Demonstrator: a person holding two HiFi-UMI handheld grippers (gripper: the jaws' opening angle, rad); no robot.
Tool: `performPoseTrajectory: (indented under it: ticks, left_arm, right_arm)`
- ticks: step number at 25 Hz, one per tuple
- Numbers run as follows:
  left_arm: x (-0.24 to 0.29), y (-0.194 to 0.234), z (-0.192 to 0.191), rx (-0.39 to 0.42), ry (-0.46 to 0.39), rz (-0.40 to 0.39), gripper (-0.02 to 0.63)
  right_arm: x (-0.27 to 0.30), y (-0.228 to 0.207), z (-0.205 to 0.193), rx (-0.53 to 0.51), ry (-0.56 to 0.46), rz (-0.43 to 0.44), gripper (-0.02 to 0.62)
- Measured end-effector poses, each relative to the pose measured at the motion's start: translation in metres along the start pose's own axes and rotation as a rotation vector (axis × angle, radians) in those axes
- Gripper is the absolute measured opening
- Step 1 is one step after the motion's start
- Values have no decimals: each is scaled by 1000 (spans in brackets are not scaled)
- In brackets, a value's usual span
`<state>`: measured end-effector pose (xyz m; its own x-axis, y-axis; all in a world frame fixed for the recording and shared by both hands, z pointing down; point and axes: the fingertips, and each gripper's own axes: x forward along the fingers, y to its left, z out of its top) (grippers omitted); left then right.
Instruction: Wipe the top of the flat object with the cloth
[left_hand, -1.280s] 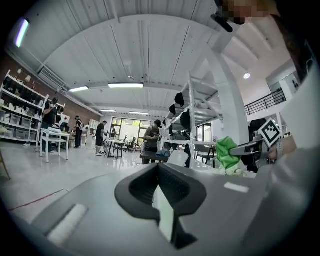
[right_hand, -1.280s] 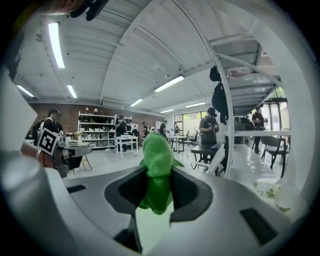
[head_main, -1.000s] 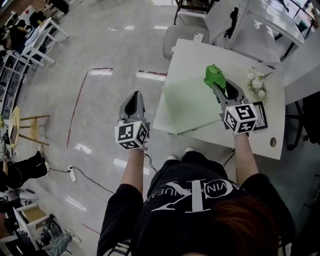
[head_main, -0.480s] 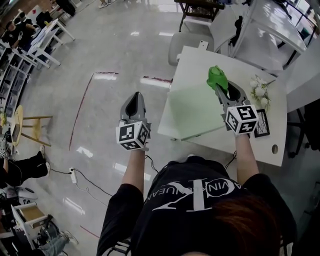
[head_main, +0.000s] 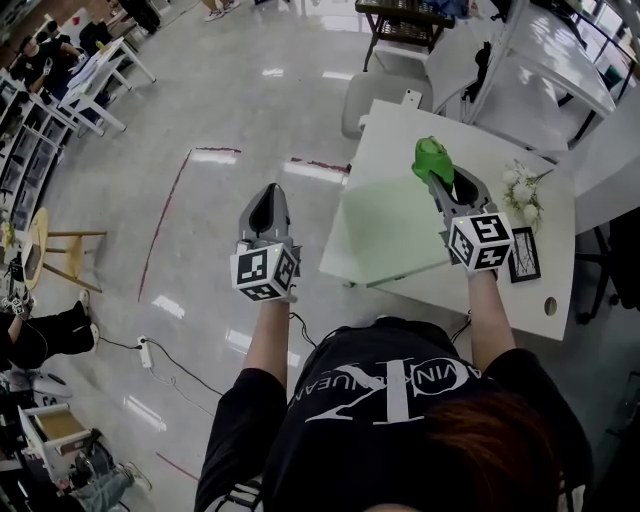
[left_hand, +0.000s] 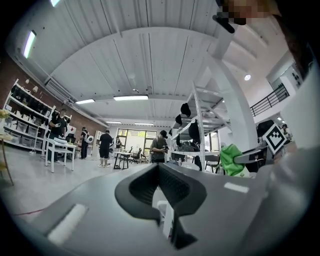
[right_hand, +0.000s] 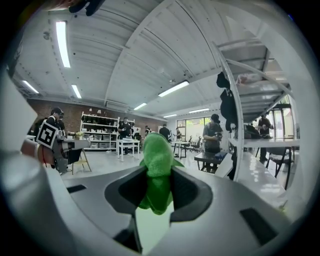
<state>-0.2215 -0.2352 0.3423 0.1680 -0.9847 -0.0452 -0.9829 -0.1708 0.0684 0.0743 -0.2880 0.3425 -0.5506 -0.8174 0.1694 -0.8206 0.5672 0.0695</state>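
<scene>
Our right tool (head_main: 440, 178) grips the crumpled green cloth (head_main: 432, 157) over the pale green flat board (head_main: 388, 225); our left tool (head_main: 267, 195) is closed, empty. Next we should lower and sweep.

We see a white table (head_main: 400, 115) standing on a glossy floor (head_main: 220, 100). On it lie a pale green flat board (head_main: 385, 225) by its near left edge, and to the right a bunch of white flowers (head_main: 522, 190) and a small black-framed picture (head_main: 523, 255).
</scene>
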Motion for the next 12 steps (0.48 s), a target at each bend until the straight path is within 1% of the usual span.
performPoseTrajectory:
  ticks: [12]
  left_arm:
    - [-1, 5, 3, -8, -10, 11, 11]
  right_arm:
    - [5, 6, 3, -5, 4, 4, 129]
